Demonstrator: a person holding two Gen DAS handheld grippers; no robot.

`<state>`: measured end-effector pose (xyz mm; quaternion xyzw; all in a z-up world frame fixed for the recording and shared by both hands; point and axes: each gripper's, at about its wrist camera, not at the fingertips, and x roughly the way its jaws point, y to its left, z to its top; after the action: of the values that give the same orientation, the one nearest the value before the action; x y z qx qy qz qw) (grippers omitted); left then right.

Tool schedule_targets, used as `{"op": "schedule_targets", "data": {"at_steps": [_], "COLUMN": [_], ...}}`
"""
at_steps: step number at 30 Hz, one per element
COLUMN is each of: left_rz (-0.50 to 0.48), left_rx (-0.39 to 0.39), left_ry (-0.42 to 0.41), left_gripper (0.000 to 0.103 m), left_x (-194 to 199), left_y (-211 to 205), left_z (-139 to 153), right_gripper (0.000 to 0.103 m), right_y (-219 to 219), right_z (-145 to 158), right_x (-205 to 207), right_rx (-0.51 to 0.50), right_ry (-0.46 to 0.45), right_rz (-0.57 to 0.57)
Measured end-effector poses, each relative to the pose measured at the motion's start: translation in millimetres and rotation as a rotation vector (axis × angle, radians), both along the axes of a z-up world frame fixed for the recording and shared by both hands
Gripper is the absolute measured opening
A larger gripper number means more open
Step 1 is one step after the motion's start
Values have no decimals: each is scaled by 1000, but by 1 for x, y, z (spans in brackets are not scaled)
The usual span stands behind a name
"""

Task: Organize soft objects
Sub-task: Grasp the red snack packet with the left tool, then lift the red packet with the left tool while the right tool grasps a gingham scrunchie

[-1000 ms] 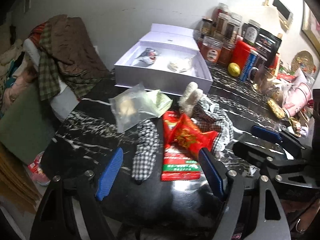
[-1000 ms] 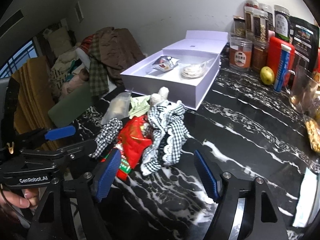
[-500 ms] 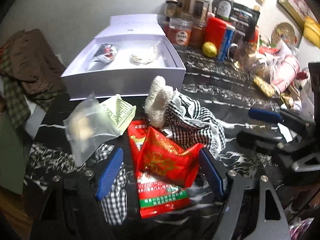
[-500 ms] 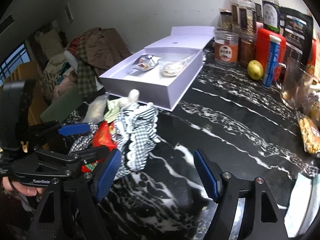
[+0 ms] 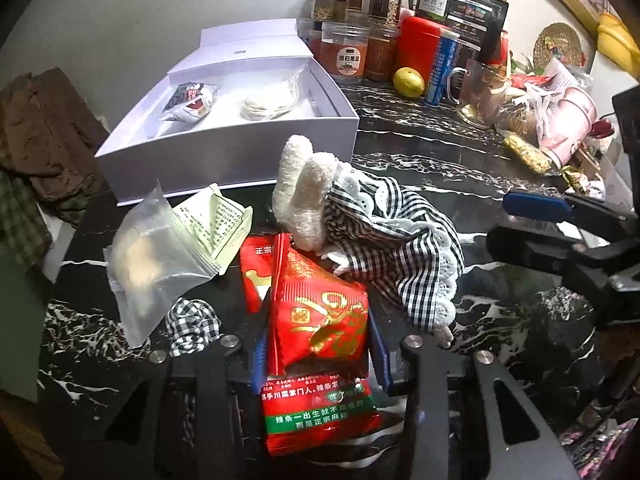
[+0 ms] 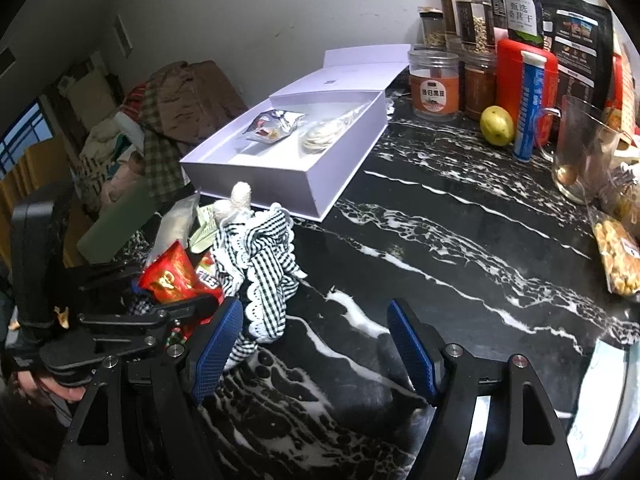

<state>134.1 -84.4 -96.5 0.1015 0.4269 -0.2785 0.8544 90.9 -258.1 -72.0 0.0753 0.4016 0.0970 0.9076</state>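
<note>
1. at the left edge of the left wrist view a heap of brown and checked clothes (image 5: 36, 152) lies off the counter, cut off by the frame.
2. left of centre, a frosted zip bag (image 5: 148, 264) and a folded leaflet (image 5: 216, 224) rest just in front of the open white box (image 5: 240, 160), which sits in the upper left and already holds a foil packet (image 5: 188, 100) and a pale bundle (image 5: 268, 100).
3. at bottom centre the left gripper (image 5: 318, 356) is narrowed onto the red snack pouch (image 5: 320, 316), its blue pads pressing both sides. the pouch looks raised off the red and green packet (image 5: 316, 412) below it, though contact there is hard to judge.
4. i judge the step in hand to be picking this pouch out of the pile; the next move calls for carrying it up and over the near wall of the box, clear of the cloth, then releasing.
5. right of the pouch a checked cloth (image 5: 392, 248) with a lace edge drapes beside a white fuzzy item (image 5: 304, 196); what that item is stays unclear.
6. in the right wrist view the right gripper (image 6: 316, 352), at bottom centre, is spread wide and holds nothing, hovering above the black marble counter (image 6: 460, 240) near the cloth.
7. jars (image 6: 436, 84) and a lemon (image 6: 496, 124) crowd the upper right; clutter at the far right is blurred.
</note>
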Motion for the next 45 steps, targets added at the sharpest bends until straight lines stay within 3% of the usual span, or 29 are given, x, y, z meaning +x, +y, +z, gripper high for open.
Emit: {"op": "schedule_targets", "data": {"at_steps": [12, 26, 32, 41, 45], "left_rz": [163, 383, 436, 491, 500], "left_rx": [-88, -96, -92, -106, -105], "left_ry": [-62, -55, -41, -14, -18], "left_gripper": [39, 39, 39, 39, 39], "left_x": [-25, -44, -45, -49, -49], "left_y": [57, 146, 172, 196, 199], "left_z": [43, 30, 20, 10, 11], "right_gripper": [76, 72, 64, 59, 44], "right_y": [22, 116, 159, 189, 196], "right_z": [17, 12, -1, -31, -39], "right_x": [-15, 8, 21, 38, 38], "right_rx": [19, -10, -34, -97, -130], "right_ry": [-35, -3, 48, 139, 132], "right_rz": [41, 246, 325, 304, 290]}}
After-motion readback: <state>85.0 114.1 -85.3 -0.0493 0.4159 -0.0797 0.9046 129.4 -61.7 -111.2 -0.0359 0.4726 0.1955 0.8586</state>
